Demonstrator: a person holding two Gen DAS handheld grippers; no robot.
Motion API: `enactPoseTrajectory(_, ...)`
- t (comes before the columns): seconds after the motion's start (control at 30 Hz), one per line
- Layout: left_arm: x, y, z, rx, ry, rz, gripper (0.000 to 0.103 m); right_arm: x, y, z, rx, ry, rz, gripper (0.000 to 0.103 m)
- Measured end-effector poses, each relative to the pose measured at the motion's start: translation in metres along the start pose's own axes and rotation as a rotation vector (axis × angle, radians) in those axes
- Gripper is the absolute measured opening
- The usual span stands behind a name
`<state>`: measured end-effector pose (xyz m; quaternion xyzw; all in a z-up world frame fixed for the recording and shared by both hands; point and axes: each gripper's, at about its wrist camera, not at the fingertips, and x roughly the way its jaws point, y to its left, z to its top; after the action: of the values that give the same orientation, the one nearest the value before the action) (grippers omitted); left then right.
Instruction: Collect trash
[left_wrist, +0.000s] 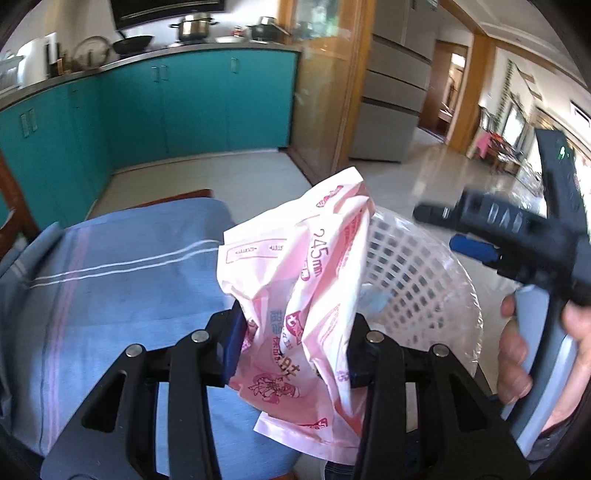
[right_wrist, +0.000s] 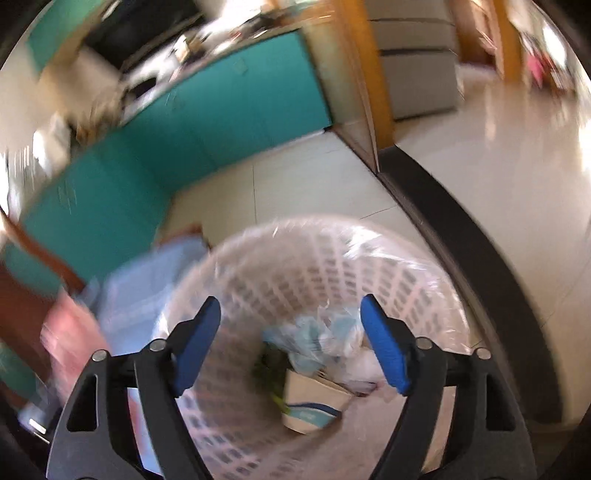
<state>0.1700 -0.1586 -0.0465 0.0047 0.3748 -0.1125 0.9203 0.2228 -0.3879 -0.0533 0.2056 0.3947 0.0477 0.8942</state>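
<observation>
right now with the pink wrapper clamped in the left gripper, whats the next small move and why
Probably carry the left gripper a little to its right and forward, over the white mesh bin, then open. The pink plastic wrapper is clamped beside the bin's rim, not above its opening. The right gripper hangs open and empty over the bin.
</observation>
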Motion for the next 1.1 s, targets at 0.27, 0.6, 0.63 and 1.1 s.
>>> enactPoseTrajectory(0.27, 0.020, -0.031, -0.002, 0.056, 0.030, -0.058, 0.055, -0.012, -0.036, 0.008, 0.169, -0.055, 0.034, 0.079)
enactPoseTrajectory(0.6, 0.005, -0.020, -0.002, 0.036, -0.017, -0.007, 0.090, -0.013, -0.028, 0.007, 0.138, -0.071, 0.035, 0.079)
enactPoseTrajectory(0.63, -0.004, -0.013, -0.004, 0.025, -0.034, 0.018, 0.091, -0.013, -0.026, 0.007, 0.128, -0.080, 0.031, 0.079)
enactPoseTrajectory(1.1, -0.161, 0.097, -0.060, -0.089, -0.301, 0.324, 0.100, -0.044, 0.044, -0.069, -0.139, -0.316, 0.050, 0.094)
